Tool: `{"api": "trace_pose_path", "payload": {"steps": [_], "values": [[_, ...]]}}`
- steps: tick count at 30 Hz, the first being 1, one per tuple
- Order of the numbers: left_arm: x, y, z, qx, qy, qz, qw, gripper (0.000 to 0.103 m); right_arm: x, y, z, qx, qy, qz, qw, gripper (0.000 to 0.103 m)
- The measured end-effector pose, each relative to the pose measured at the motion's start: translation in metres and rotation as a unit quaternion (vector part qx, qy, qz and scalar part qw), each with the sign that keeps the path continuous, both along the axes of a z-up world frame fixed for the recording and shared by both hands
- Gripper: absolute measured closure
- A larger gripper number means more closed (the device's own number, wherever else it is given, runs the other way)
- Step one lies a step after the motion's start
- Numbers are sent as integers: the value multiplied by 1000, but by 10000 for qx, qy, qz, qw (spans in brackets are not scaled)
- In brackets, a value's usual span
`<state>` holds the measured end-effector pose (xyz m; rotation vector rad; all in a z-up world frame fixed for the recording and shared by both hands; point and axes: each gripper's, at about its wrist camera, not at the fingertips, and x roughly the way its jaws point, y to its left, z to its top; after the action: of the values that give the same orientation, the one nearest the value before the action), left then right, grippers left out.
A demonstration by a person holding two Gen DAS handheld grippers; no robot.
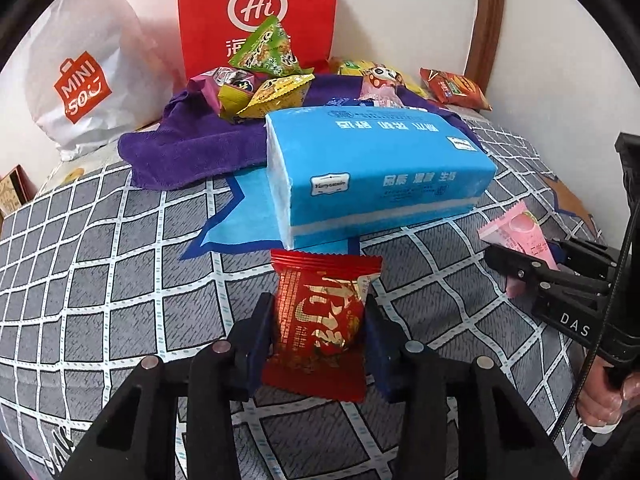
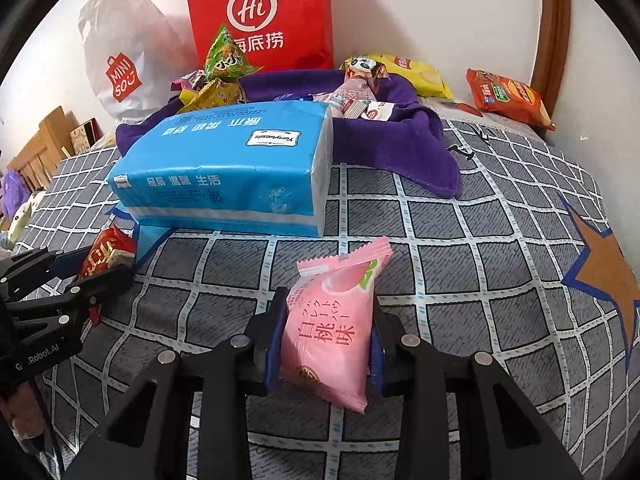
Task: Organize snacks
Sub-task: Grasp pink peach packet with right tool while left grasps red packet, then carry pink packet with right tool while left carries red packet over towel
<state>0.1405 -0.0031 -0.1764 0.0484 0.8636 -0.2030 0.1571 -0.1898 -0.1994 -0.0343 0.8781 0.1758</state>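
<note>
A red snack packet was clamped between the jaws of the left gripper, above the checked bedspread. Ahead, a blue tissue pack lay partly on a purple towel bearing more snacks. To the right, a pink peach packet was gripped by the right gripper.

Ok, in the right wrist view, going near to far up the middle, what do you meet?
right gripper holding the pink snack packet → blue tissue pack → purple towel with snacks on it → red paper bag against the wall.
</note>
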Motion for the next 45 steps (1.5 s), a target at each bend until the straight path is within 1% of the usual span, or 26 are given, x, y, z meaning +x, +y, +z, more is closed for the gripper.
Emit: {"api": "trace_pose_path", "payload": {"steps": [4,12,16,21,26,29,33,35,37,39,42,44,45], "values": [[0,1,0,-104,2,67,9999,61,0,-1,0,30,3,7,10000,68],[1,1,-1,-132,3,68,9999,62,0,-1,0,18,5,22,10000,67],[1,4,-1,-279,14,67,9996,62,0,0,0,-13,4,31,10000,66],[0,3,-1,-209,2,63,9998,63,1,1,0,15,8,34,10000,66],[-2,4,0,-270,16,74,9996,64,1,-1,0,110,12,38,9999,67],[-6,2,3,-185,96,73,9998,64,1,-4,0,212,13,56,9998,69],[-15,7,14,-408,182,138,9989,64,-2,-4,2,222,14,67,9997,71],[-19,9,21,-430,139,181,9988,64,-5,-3,4,252,54,113,9996,71],[-22,11,31,-402,68,220,9989,64,-9,-1,10,289,36,174,9994,71],[-21,13,39,-425,88,278,9987,64,-13,1,22,306,-67,206,9993,71],[-20,19,54,-673,140,301,9972,64,-14,4,47,460,-188,241,9985,71],[-19,21,68,-756,41,269,9968,64,-10,6,63,542,-243,299,9978,71],[-17,20,75,-735,-18,268,9969,64,-8,7,72,559,-277,317,9975,71]]}}
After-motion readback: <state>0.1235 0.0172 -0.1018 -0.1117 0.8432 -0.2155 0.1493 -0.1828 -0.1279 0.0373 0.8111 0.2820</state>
